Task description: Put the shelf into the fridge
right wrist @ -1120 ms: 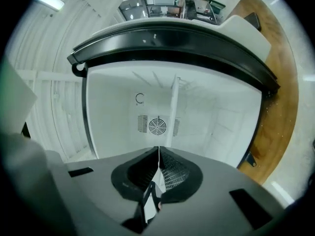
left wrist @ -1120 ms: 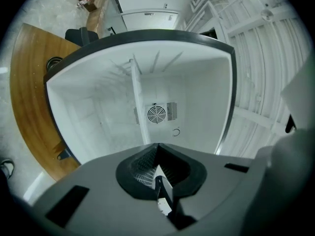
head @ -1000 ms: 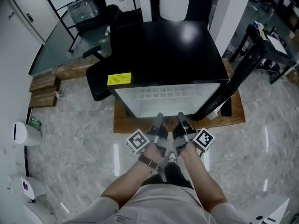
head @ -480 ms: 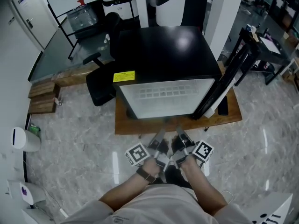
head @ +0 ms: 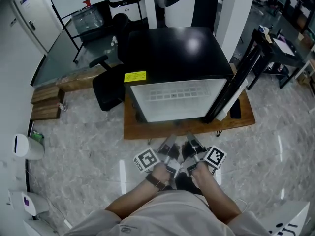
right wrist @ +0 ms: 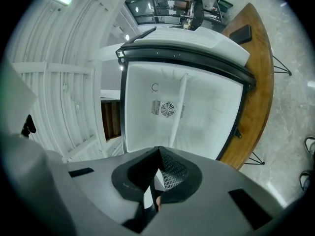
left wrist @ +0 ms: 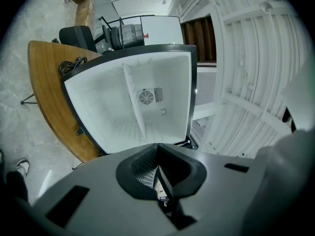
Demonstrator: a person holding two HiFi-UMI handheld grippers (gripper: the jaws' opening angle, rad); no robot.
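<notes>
Left gripper [head: 169, 142]: your jaws are clenched on nothing, short of the table [head: 147, 129] edge.
Right gripper [head: 190, 141]: clenched, empty, just beside the left.
Shelf [left wrist: 134, 102]: seated across the open fridge [head: 172, 53] interior.
Door [head: 227, 96]: swung open at your right.

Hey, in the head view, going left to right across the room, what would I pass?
White bin, wooden blocks, black office chair, fridge, open fridge door.
</notes>
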